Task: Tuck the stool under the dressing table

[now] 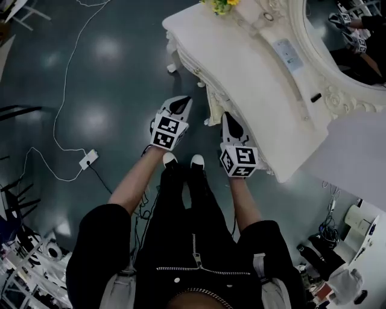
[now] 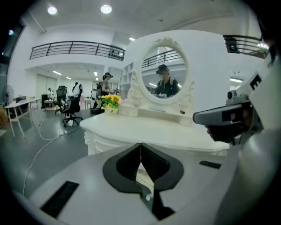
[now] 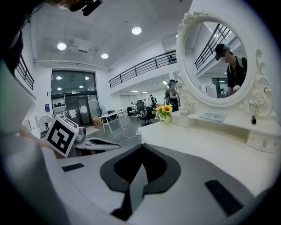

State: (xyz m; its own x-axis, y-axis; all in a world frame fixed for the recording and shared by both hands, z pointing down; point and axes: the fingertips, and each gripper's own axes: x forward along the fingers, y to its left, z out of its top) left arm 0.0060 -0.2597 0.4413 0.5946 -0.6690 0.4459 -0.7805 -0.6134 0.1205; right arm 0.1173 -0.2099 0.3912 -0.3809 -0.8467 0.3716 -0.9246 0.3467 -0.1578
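The white carved dressing table (image 1: 253, 78) with its oval mirror (image 1: 338, 66) fills the upper right of the head view. No stool shows in any view. My left gripper (image 1: 181, 104) is held up just off the table's front edge, its jaws shut on nothing. My right gripper (image 1: 229, 117) hovers beside it at the table edge, also shut and empty. In the left gripper view the shut left gripper (image 2: 141, 145) points at the table top (image 2: 153, 132) and mirror (image 2: 164, 74). The right gripper view shows the closed right gripper (image 3: 141, 147) over the table top (image 3: 210, 145).
A vase of yellow flowers (image 1: 220, 5) stands on the table's far corner. A power strip (image 1: 88, 159) with a long white cable lies on the dark floor at left. Cluttered shelves (image 1: 24, 259) sit at the lower left. Office chairs (image 2: 70, 107) stand farther back.
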